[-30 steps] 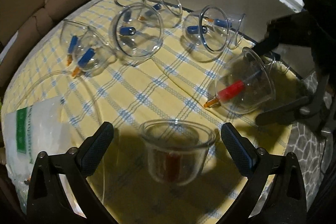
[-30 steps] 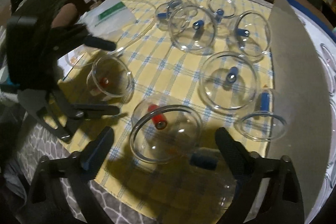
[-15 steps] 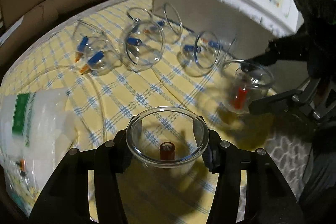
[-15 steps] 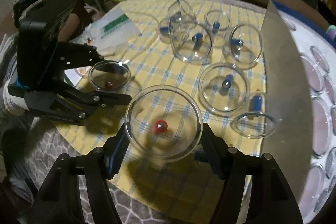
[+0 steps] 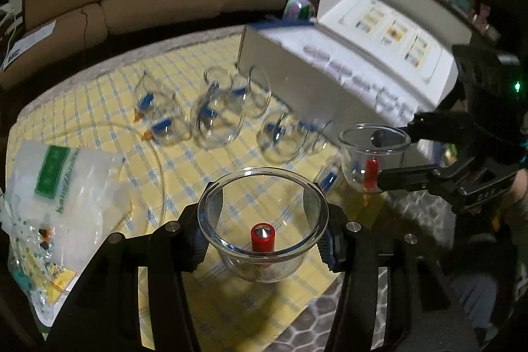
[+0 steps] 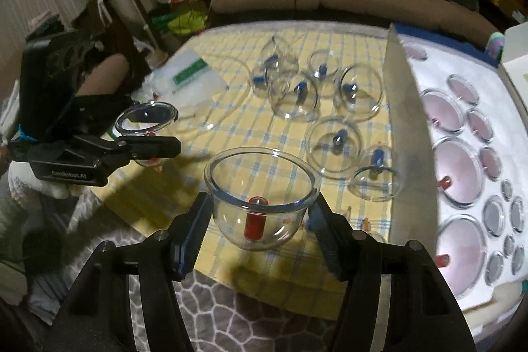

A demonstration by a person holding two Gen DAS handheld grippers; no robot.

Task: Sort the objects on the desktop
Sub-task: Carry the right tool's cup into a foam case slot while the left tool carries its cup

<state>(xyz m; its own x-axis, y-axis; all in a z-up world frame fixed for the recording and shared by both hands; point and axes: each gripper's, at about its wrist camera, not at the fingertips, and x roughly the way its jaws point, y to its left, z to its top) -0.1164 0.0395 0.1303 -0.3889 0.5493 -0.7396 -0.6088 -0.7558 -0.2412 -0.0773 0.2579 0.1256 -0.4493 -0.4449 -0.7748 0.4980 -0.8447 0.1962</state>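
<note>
1. Two grippers each grasp one clear cupping cup with a red valve, mouth up, above the near edge of the table.
2. The left gripper (image 5: 263, 241) clamps its cup (image 5: 262, 220) between both pads.
3. The right gripper (image 6: 260, 221) clamps the other cup (image 6: 262, 200) the same way.
4. Several blue-valve cups (image 6: 293, 96) lie on the yellow checked cloth (image 6: 231, 134), close together.
5. An open white case (image 6: 462, 154) with round moulded slots stands on the right, just beside the cloth.
6. A plastic bag (image 5: 62, 187) lies at the left edge of the cloth.
</note>
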